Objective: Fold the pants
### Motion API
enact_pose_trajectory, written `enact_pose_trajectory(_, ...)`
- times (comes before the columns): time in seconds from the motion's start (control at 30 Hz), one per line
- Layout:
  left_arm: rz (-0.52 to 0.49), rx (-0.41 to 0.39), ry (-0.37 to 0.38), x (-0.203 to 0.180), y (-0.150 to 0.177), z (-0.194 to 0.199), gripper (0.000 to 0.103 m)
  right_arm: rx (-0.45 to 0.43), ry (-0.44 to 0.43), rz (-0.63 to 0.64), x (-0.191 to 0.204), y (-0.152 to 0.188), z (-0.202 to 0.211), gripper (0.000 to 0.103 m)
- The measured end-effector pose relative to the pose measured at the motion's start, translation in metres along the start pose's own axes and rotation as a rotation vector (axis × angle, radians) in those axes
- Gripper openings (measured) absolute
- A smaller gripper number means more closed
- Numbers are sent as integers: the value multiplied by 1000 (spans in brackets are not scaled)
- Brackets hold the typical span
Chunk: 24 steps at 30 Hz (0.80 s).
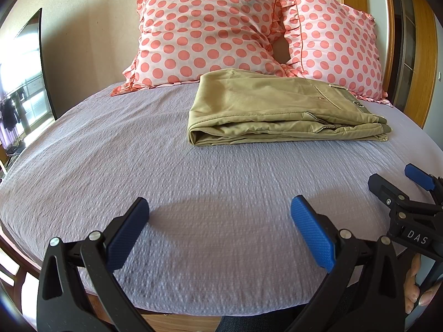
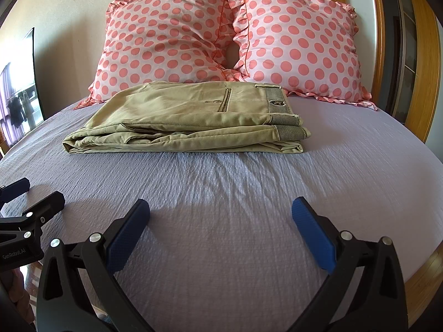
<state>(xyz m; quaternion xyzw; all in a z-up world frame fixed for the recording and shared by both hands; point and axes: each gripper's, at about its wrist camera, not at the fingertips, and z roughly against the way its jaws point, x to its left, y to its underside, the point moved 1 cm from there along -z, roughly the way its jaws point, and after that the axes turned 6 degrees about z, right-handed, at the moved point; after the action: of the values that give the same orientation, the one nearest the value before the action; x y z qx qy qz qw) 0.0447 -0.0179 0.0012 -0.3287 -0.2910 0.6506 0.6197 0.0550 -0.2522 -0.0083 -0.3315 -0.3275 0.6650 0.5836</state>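
The khaki pants lie folded in a flat stack of layers on the lilac bedsheet, just in front of the pillows; they also show in the right wrist view, waistband to the right. My left gripper is open and empty, well short of the pants, over the near part of the bed. My right gripper is open and empty too, also back from the pants. The right gripper shows at the right edge of the left wrist view, and the left gripper at the left edge of the right wrist view.
Two pink polka-dot pillows lean on the wall behind the pants. The lilac sheet covers the bed. A wooden bed frame runs along the right side. A dark screen stands at left.
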Motion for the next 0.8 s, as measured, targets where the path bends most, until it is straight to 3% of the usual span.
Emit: enact_pose_trajectory(0.8, -1, 5, 0, -4, 3, 0, 101, 1, -1, 1, -1, 0, 0, 102)
